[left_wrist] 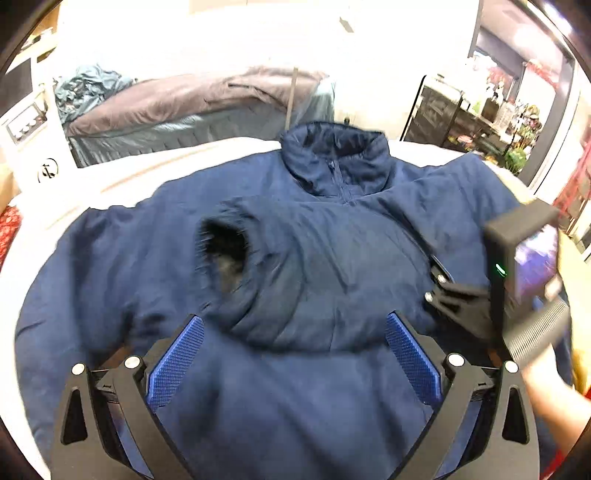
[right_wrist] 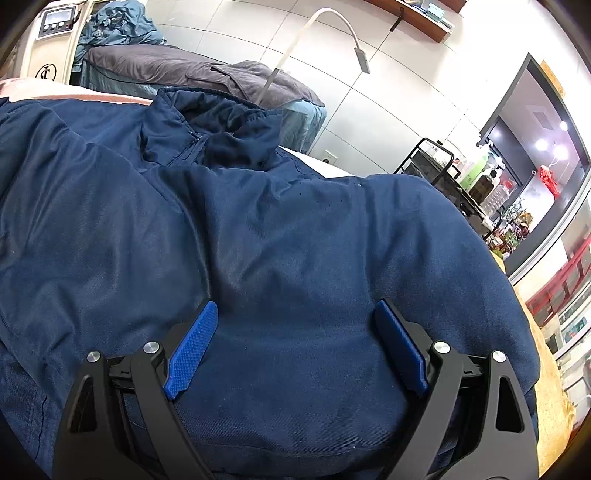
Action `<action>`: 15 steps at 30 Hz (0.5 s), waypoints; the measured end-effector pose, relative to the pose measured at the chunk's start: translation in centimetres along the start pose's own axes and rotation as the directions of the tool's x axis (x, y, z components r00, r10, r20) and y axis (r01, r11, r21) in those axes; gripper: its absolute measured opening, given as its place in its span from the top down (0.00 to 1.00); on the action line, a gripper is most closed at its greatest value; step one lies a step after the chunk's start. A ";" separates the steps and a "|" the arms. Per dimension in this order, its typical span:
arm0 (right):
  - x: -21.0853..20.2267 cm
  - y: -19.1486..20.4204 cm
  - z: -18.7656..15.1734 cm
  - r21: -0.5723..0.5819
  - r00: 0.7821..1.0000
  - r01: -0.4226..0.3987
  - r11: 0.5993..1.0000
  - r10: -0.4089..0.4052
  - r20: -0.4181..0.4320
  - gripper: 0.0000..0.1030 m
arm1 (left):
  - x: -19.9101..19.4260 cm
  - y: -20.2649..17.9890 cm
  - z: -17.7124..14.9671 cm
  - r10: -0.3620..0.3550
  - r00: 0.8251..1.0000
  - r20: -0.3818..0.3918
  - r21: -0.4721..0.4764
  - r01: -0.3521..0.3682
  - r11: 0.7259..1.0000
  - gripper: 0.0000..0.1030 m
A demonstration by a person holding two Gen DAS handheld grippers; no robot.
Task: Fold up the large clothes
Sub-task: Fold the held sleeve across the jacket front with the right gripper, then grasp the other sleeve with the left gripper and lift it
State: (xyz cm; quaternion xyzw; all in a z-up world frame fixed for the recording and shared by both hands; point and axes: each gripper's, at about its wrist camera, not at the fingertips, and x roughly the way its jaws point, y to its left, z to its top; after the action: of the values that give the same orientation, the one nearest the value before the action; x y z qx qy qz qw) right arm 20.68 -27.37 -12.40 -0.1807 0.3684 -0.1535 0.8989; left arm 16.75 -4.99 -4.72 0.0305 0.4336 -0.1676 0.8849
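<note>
1. I'm looking down on a navy jacket [left_wrist: 314, 258], spread front-up across a white-covered bed [left_wrist: 155, 162]. The fabric is a matte, fine-weave cloth w/ soft puffy folds.
2. The stand-up collar [left_wrist: 332, 155] is sitting at the far end, its padded rim slumping, w/ a short zip running down from it.
3. One sleeve is lying folded across the chest; its cuff [left_wrist: 225, 254] is gaping as a dark oval opening w/ a fuzzy black lining.
4. My left gripper [left_wrist: 295, 325] is hanging over the jacket's lower front, jaws spread wide, nothing between the blue pads [left_wrist: 177, 358]. The pads are flat w/ a fine knurled grid, on black angular plastic arms w/ silver pivot pins.
5. My right gripper [right_wrist: 295, 310] is pointing at the shoulder side of the jacket, jaws also standing wide apart, pads not pinching cloth. Whether the tips are touching the fabric I can't tell.
6. From the left wrist view, the right gripper's boxy black body w/ a small green light is showing at the right edge, a bare forearm [left_wrist: 554, 402] below it.
7. Behind, a second bed w/ a grey-brown velvety blanket [right_wrist: 177, 66] is standing, teal cloth [right_wrist: 118, 22] bunching at its head, and a thin gooseneck lamp [right_wrist: 343, 26] is arching over it.
8. At the right, a black wire cart [right_wrist: 436, 166] is standing near the glossy tiled wall.
</note>
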 end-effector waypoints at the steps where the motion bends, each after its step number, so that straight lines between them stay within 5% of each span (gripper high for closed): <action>1: -0.4 -0.1 0.1 -0.003 1.000 -0.005 1.000 0.005 0.004 0.16 | -1.0 0.5 -0.7 0.006 1.000 0.006 -0.002 -0.006 1.000 0.06; 9: -7.8 -0.2 0.0 0.000 0.977 -0.185 0.983 0.184 0.111 0.16 | -7.6 8.6 -8.1 0.107 0.994 -0.027 -0.069 -0.108 0.992 0.06; 15: -12.7 2.8 -3.0 -0.014 0.926 -0.368 0.930 0.368 0.080 0.13 | -11.5 12.0 -12.0 0.123 0.992 -0.019 0.003 -0.123 0.992 0.06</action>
State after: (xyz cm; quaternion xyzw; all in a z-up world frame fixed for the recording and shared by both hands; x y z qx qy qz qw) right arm 10.34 -20.33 -7.92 -0.1136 0.3586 0.0251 0.9262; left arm 4.97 11.88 -4.34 0.0593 0.4390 -0.1127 0.8894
